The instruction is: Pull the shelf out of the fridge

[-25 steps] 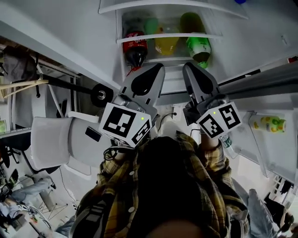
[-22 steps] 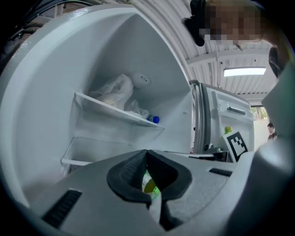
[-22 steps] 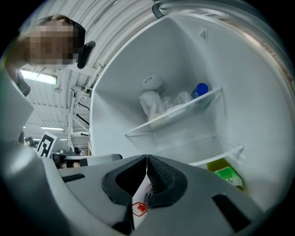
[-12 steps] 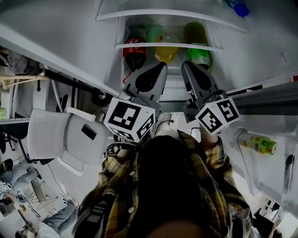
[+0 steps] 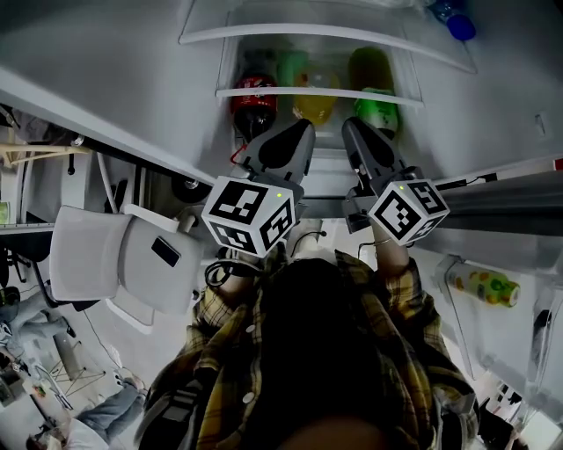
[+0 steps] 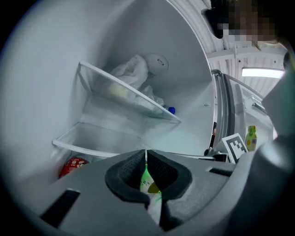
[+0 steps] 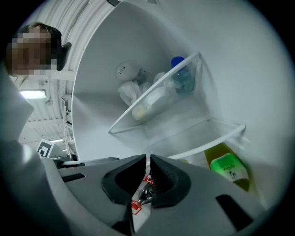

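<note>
The fridge stands open ahead of me. Its lower glass shelf [image 5: 317,92] [image 6: 83,146] [image 7: 216,136] has a white front edge, and an upper shelf [image 5: 325,33] sits above it. Below the lower shelf lie a red cola bottle [image 5: 255,101], a yellow bottle [image 5: 315,105] and a green bottle [image 5: 376,110] [image 7: 228,170]. My left gripper [image 5: 295,130] [image 6: 146,156] is shut and empty, its tip just short of the shelf edge near the cola. My right gripper [image 5: 354,127] [image 7: 148,161] is shut and empty too, by the green bottle.
The upper shelf [image 7: 156,97] carries white bags and a blue-capped bottle [image 5: 457,22]. The open fridge door at the right holds a yellow-green bottle [image 5: 479,286]. A white chair [image 5: 114,259] stands at the left beside the fridge wall.
Both grippers have come closer to the lower shelf's front edge, side by side. Their jaws have stayed shut.
</note>
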Demonstrator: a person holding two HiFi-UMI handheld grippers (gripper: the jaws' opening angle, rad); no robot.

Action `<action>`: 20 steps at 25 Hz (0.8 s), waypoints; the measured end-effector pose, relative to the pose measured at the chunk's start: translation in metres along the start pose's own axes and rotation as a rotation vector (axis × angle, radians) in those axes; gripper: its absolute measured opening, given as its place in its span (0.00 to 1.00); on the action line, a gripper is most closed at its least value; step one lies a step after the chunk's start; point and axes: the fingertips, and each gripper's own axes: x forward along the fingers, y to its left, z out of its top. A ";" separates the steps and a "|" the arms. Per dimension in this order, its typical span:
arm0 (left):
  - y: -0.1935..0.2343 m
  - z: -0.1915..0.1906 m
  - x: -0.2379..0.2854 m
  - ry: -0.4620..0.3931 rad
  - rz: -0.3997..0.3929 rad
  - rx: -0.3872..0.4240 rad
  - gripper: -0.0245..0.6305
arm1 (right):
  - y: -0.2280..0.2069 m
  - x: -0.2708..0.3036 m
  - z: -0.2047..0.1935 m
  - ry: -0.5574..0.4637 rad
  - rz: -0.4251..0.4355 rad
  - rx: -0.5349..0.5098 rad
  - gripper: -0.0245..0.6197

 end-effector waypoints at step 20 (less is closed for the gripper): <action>0.040 -0.029 0.034 0.007 -0.020 -0.426 0.29 | -0.034 0.021 -0.020 0.028 -0.006 0.334 0.27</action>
